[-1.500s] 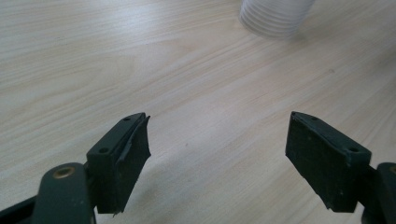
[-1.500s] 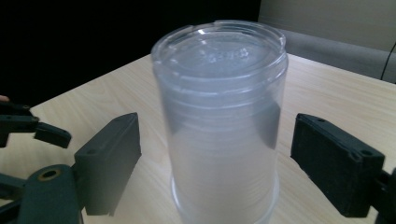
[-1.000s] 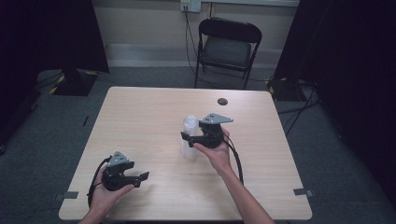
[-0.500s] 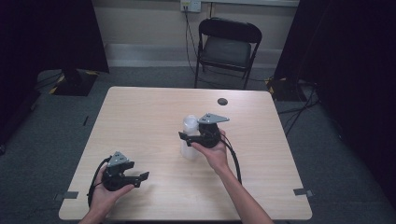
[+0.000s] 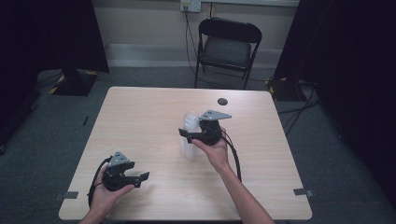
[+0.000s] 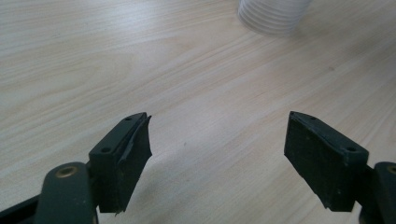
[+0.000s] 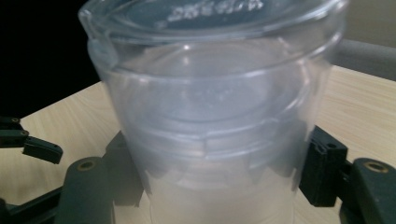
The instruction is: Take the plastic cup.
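Observation:
A tall translucent plastic cup [image 5: 189, 150] stands upright near the middle of the table [image 5: 140, 116]. My right gripper [image 5: 187, 136] reaches it from the right. Its jaws have just been closing with the cup between them. In the right gripper view both pads press the cup's [image 7: 210, 116] sides, with the right gripper [image 7: 224, 186] shut on it. My left gripper [image 5: 140, 179] rests near the front left edge, pointing right. Its jaws stand wide open over bare wood in the left gripper view [image 6: 217, 158]. The cup's ribbed base [image 6: 273, 14] shows beyond them.
A small dark round object [image 5: 222, 101] lies on the table's far side. A black folding chair [image 5: 227, 46] stands behind the table. Black curtains hang at both sides. Cables trail from both grippers toward the front edge.
The right gripper's jaws have drawn in against the cup. Both hands and the cup stay where they were.

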Motion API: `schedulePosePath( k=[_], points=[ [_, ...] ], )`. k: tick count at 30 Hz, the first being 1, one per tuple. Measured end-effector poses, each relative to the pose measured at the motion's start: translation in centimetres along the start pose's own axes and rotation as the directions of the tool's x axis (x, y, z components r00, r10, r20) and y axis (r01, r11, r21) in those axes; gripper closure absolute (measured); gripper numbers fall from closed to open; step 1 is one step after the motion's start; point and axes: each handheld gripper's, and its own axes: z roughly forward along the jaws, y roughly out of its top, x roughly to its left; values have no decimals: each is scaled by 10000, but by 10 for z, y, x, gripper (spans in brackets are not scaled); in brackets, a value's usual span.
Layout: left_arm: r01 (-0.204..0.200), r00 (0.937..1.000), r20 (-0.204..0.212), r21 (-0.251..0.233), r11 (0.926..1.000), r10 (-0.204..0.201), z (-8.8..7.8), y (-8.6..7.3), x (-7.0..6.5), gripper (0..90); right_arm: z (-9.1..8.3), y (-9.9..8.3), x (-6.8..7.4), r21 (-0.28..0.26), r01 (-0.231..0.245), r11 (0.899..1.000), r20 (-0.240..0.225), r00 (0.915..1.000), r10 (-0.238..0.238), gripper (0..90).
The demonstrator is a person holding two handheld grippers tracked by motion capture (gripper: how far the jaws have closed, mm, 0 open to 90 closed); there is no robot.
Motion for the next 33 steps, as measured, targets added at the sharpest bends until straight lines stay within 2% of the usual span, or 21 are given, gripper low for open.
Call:
schedulePosePath(
  k=[14,17,28,33],
  points=[
    [2,10000,-13,-124,9999,-2,-1,0,0,232,-5,10,1,-267,-247,9993,-74,9997,245,314],
    [-44,10000,2,13,10000,44,1,-1,-1,231,-8,14,0,-404,-496,9980,-162,9987,490,321],
    [-88,10000,-4,51,9999,88,1,0,-1,231,-14,17,-1,-537,-638,9965,-233,9978,627,329],
    [-89,10000,-19,46,9999,89,2,0,-1,231,-19,26,-2,-750,-788,9941,-336,9965,765,333]
  ],
)
